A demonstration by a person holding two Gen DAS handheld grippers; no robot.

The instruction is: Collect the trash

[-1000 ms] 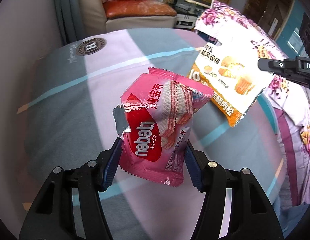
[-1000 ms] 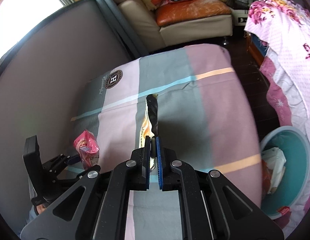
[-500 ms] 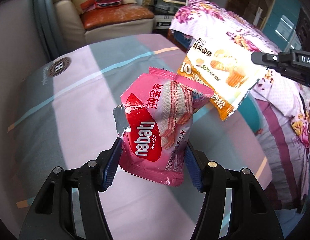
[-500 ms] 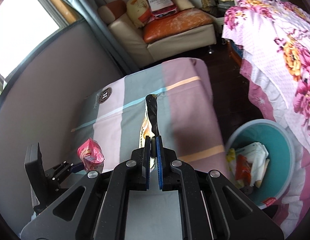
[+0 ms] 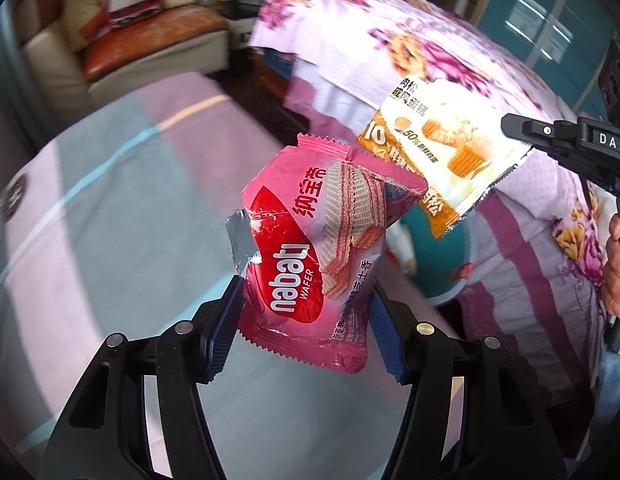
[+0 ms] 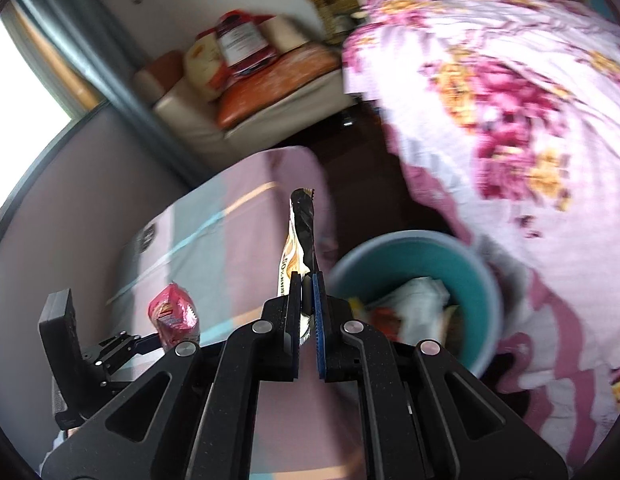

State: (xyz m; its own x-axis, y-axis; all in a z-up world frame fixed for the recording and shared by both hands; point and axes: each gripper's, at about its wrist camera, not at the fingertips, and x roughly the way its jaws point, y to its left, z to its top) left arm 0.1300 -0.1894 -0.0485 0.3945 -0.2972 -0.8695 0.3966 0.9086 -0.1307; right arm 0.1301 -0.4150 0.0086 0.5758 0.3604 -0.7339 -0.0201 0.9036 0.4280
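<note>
Left hand-held gripper (image 5: 306, 320) clamped a crinkled pink foil Nabati wafer wrapper (image 5: 321, 248), torn open at its left edge with silver lining showing, held in the air above the striped pink-grey-teal bed cover (image 5: 110, 208). Right hand-held gripper (image 6: 308, 316) pinched a flat white-and-orange cake wrapper (image 5: 441, 156), seen edge-on from the right wrist, also held in the air, just left of the round teal plastic bin (image 6: 485, 280). Bin held crumpled white and red trash (image 6: 409, 300). Floral pink-white quilt (image 6: 509, 120) crowded the bin's right side. Cream sofa (image 6: 238, 120) stood behind.
</note>
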